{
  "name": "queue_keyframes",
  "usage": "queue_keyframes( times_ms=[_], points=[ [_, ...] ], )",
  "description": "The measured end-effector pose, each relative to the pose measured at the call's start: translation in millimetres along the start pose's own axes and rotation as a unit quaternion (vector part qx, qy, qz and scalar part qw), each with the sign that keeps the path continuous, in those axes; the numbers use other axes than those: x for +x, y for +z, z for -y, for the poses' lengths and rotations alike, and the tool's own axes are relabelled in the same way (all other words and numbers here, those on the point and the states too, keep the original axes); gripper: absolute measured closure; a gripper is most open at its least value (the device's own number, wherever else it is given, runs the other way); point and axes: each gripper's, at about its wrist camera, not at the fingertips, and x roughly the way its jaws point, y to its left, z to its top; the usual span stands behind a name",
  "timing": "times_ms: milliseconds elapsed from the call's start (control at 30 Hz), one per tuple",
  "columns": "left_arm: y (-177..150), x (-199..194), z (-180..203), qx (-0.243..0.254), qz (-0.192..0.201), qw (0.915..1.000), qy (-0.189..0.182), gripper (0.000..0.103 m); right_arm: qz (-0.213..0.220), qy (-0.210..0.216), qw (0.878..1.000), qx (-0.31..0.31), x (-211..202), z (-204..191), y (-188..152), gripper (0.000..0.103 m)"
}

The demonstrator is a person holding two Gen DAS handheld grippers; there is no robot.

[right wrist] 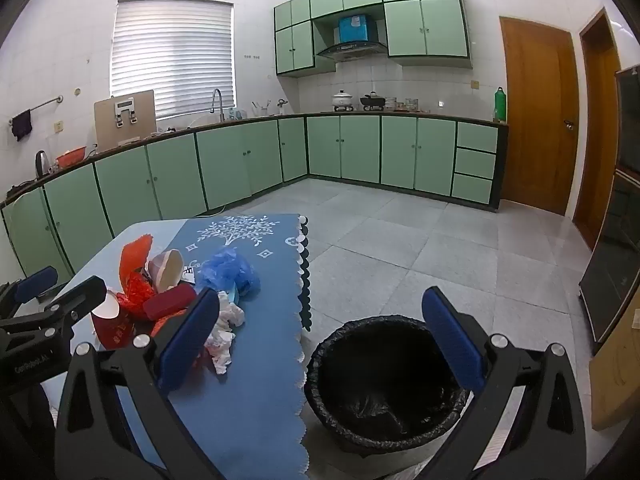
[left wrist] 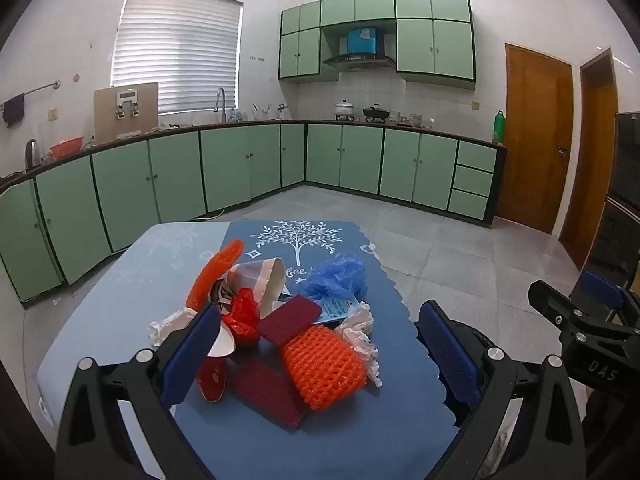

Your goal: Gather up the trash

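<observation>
A heap of trash lies on the blue mat: an orange foam net, a second orange net, a tipped white paper cup, a red paper cup, a red plastic bag, two dark red pads, a blue plastic bag and crumpled white tissue. My left gripper hangs open just in front of the heap, holding nothing. My right gripper is open and empty over the table's right edge, above the black-lined bin on the floor.
The small table has a light blue cloth under the mat. Green kitchen cabinets run along the far walls, with tiled floor between. Wooden doors stand at the right, a dark cabinet nearer.
</observation>
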Motion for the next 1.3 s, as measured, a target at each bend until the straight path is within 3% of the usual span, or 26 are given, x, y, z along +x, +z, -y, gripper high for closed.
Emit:
queue_keyframes(
  times_ms=[1300],
  points=[
    [7.4,-9.3,0.4,0.000,0.010,0.9999,0.003,0.006,0.001,-0.001,1.000,0.006,1.1,3.0,-1.1,0.005]
  ],
)
